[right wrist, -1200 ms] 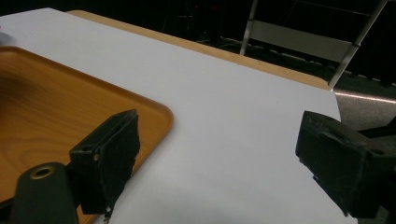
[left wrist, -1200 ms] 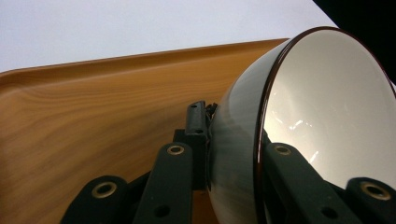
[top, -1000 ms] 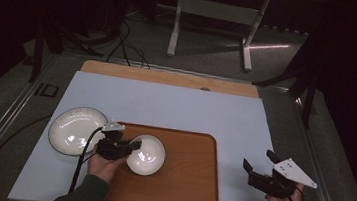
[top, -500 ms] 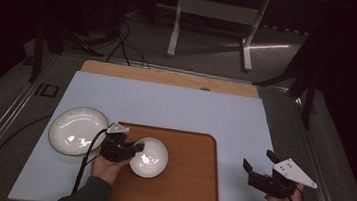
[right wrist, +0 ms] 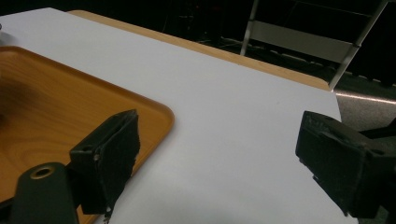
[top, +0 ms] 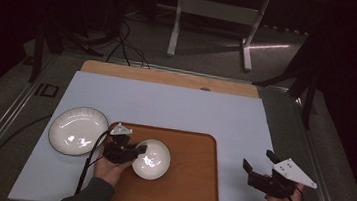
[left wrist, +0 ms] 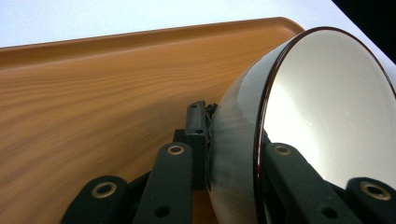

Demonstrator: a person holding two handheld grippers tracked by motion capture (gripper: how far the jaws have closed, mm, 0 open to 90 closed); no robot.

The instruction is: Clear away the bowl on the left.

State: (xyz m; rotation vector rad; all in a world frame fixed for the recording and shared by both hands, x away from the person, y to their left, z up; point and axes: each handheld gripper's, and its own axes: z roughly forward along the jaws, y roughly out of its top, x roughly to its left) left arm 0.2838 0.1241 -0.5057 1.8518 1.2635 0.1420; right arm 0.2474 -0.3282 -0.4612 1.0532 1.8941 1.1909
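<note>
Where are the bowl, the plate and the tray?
bowl [top: 151, 159], high view, its white inside.
plate [top: 78, 130], high view, its centre.
tray [top: 192, 167], high view, bare wood right of the bowl.

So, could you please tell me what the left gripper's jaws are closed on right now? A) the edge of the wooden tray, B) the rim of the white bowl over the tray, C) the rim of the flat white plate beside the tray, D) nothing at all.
B: in the left gripper view, the left gripper has one jaw outside and one inside the wall of the white bowl, over the wooden tray.
</note>
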